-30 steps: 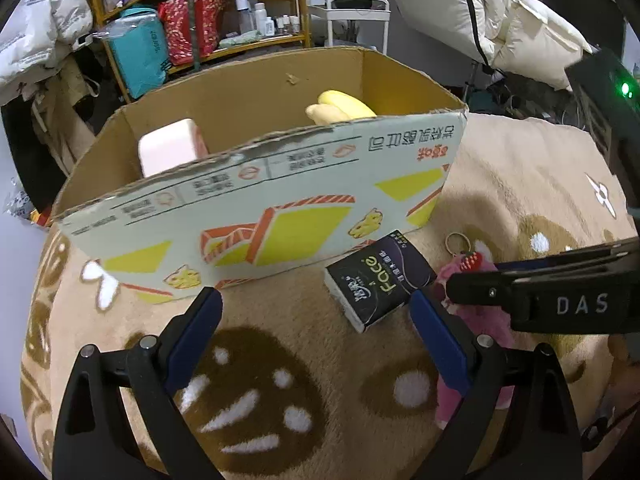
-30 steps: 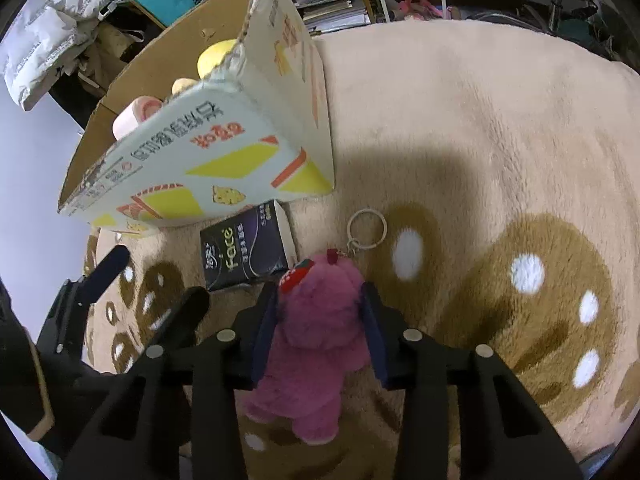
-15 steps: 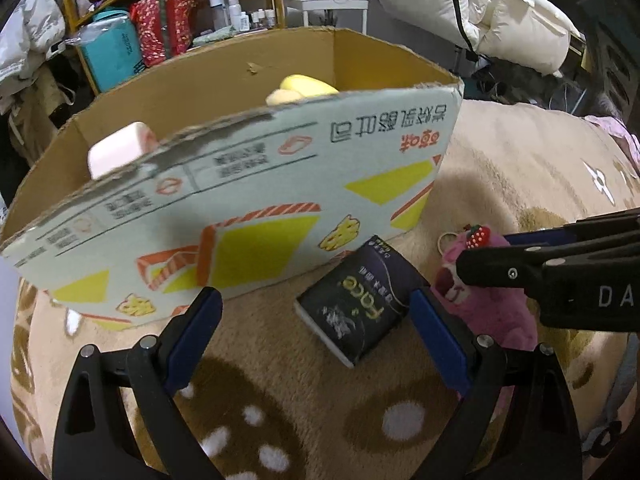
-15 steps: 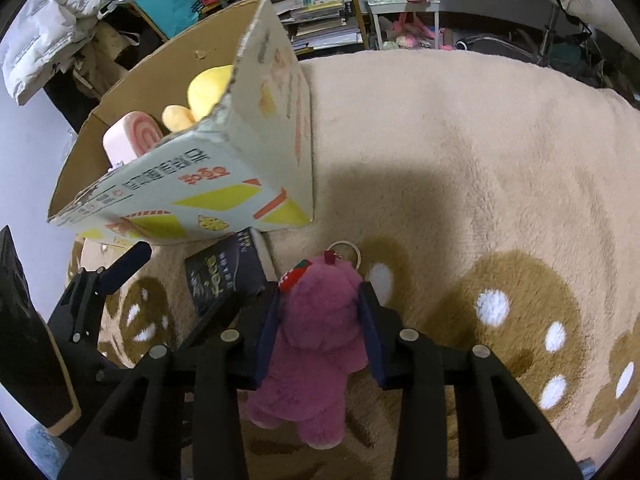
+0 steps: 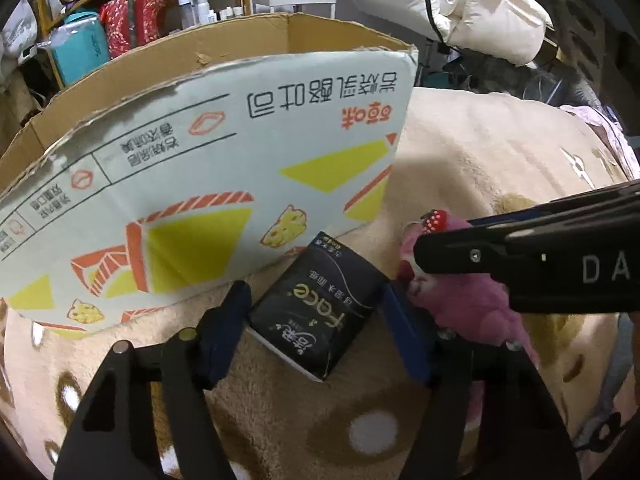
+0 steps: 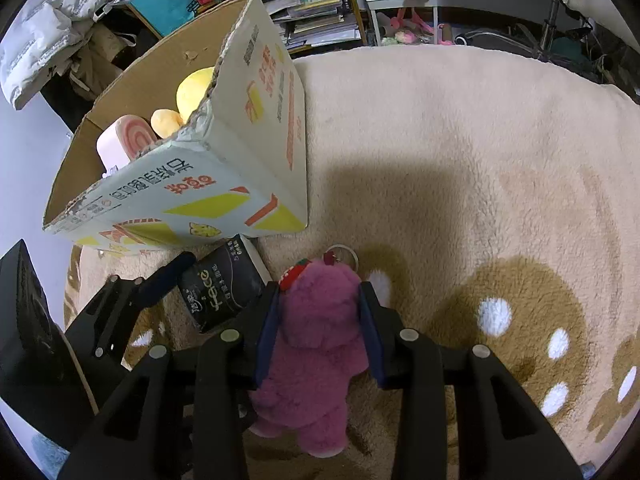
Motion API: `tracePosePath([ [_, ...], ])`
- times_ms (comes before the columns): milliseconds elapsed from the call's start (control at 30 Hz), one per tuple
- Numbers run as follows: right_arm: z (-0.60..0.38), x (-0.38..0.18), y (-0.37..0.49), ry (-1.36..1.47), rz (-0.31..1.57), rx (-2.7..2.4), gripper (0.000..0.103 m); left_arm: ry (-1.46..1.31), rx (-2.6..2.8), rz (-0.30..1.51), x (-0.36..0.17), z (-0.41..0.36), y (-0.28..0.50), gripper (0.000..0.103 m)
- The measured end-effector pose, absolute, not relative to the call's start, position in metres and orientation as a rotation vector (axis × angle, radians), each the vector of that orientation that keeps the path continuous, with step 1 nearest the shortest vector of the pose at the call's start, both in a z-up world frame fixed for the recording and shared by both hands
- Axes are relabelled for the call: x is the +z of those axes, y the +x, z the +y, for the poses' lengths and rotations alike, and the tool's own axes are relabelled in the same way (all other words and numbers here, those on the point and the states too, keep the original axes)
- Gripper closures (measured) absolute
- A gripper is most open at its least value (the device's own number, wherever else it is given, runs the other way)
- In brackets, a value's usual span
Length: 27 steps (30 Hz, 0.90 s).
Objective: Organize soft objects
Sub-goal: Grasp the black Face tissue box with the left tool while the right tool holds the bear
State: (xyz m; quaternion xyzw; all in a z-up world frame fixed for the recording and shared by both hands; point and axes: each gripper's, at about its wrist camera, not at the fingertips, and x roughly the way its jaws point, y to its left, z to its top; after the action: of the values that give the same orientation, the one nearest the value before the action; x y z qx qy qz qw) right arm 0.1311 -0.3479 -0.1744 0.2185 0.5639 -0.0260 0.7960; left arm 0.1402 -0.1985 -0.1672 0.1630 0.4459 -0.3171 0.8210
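1. Pink plush (image 6: 316,336) lies on the blanket (image 6: 460,160), in front of the box (image 6: 224,184), off its near right corner. It shows in the left wrist view too (image 5: 472,304), partly hidden behind the right gripper.
2. Right gripper (image 6: 318,332): clamped on the plush, blue pads (image 6: 267,332) pressed into both flanks of the body. Plush head with its red strawberry patch points toward the box; legs point back toward the camera.
3. A metal key ring (image 6: 345,252) sits at the plush's head, on the box side, resting on the blanket.
4. Tissue pack (image 5: 320,308): black, "Face" printed on it, on the blanket right at the foot of the box's front wall. Just left of the plush; cannot tell if the two touch.
5. Left gripper (image 5: 316,320): pads either side of the pack and right against its edges. Firm squeeze or light contact: cannot tell. From the right wrist view (image 6: 208,300) one left finger (image 6: 166,276) lies along the pack's left side.
6. The box is open-topped cardboard, printed front wall with yellow and orange graphics, torn top edge.
7. Inside the box: yellow plush (image 6: 192,92) against the right wall, pink-and-white roll toy (image 6: 124,144) left of it. Both seen over the front wall in the right wrist view only.
8. Behind the box: shelves (image 6: 312,16) with clutter, a teal bag (image 5: 80,52) and a red patterned bag (image 5: 140,16).
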Motion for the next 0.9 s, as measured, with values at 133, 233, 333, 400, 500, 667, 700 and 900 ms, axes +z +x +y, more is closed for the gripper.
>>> tracePosePath([
  [133,-0.345,-0.174,0.13,0.454,1.209,-0.055,0.063,0.357,-0.665,0.952,-0.167,-0.199,0.139,0.037],
  [233,-0.343,-0.173,0.129,0.451,1.203,-0.055,0.063,0.363,-0.631,0.958,-0.165,-0.196,0.138,0.038],
  [333,-0.34,-0.171,0.126,0.442,1.19,-0.053,0.063,0.364,-0.596,0.961,-0.162,-0.19,0.138,0.039],
  [400,-0.338,-0.169,0.124,0.428,1.181,-0.048,0.063,0.353,-0.565,0.967,-0.159,-0.184,0.138,0.039],
  [500,-0.332,-0.164,0.122,0.388,1.155,-0.038,0.063,0.335,-0.524,0.97,-0.155,-0.176,0.138,0.039],
  [667,-0.323,-0.149,0.118,0.376,1.078,0.011,0.064,0.302,-0.457,0.941,-0.141,-0.157,0.131,0.04],
  [700,-0.321,-0.148,0.118,0.372,1.065,0.015,0.064,0.302,-0.442,0.93,-0.138,-0.155,0.13,0.04],
  [900,-0.307,-0.127,0.109,0.318,0.98,0.04,0.064,0.304,-0.377,0.871,-0.118,-0.136,0.118,0.04],
])
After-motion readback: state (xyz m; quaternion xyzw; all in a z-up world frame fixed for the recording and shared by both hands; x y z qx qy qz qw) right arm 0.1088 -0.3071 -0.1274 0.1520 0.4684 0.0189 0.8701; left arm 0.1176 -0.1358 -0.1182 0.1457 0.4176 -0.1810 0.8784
